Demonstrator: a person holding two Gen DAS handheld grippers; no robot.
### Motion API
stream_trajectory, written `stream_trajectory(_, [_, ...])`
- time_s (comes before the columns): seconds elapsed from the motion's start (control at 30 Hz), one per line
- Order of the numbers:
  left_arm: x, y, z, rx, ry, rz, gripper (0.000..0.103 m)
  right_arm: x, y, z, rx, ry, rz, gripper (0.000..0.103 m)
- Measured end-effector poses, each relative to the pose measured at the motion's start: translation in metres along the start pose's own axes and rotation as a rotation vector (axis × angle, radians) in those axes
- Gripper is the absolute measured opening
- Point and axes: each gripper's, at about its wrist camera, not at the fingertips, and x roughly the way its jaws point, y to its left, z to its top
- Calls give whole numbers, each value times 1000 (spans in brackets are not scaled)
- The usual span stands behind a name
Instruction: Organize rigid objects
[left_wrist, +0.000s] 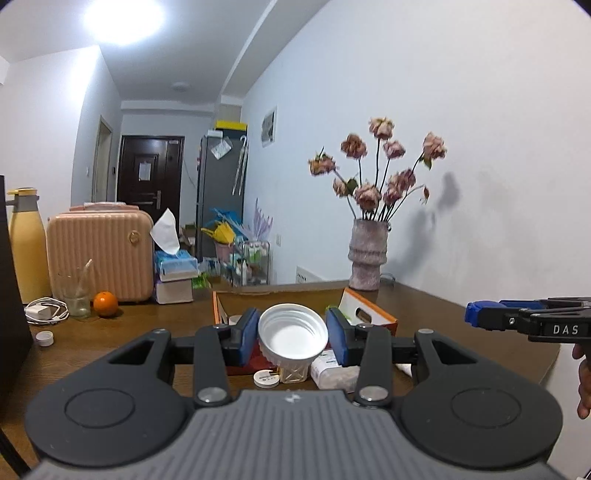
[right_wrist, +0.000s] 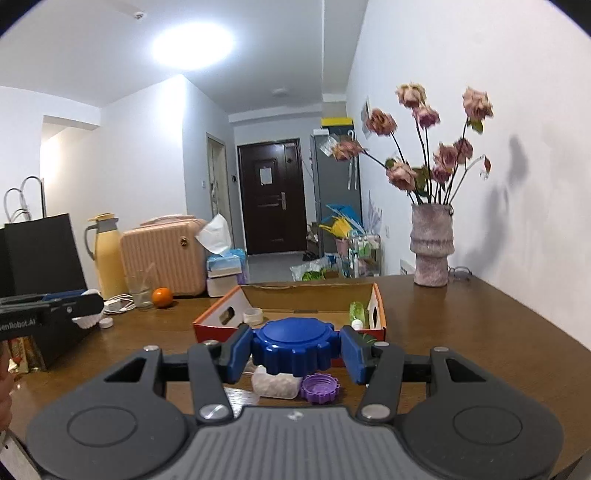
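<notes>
My left gripper is shut on a large white ribbed lid, held open side up above the table, just in front of the orange cardboard box. My right gripper is shut on a large blue scalloped lid, held in front of the same box. The box holds a small white jar and a green bottle. Below the lids lie a white pill bottle, a purple lid, a small amber jar and a flat white cap.
A vase of dried flowers stands at the back right. At the left are an orange, a glass, a charger, a small white cap, a pink case, a yellow flask and a black bag.
</notes>
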Motion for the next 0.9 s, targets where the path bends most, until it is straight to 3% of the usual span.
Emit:
stream_trajectory(0.23, [-22, -4, -4, -14, -13, 3, 41, -29, 16, 0, -22, -40, 14, 51])
stream_trajectory(0.47, [-19, 1, -5, -9, -13, 5, 41, -28, 17, 0, -18, -38, 23, 51])
stream_trajectory(0.63, [10, 6, -9, -22, 29, 0, 41, -5, 15, -3, -22, -13, 31, 51])
stream_trajectory(0.9, [94, 18, -1, -1, 96, -30, 41, 67, 5, 6, -33, 42, 26, 51])
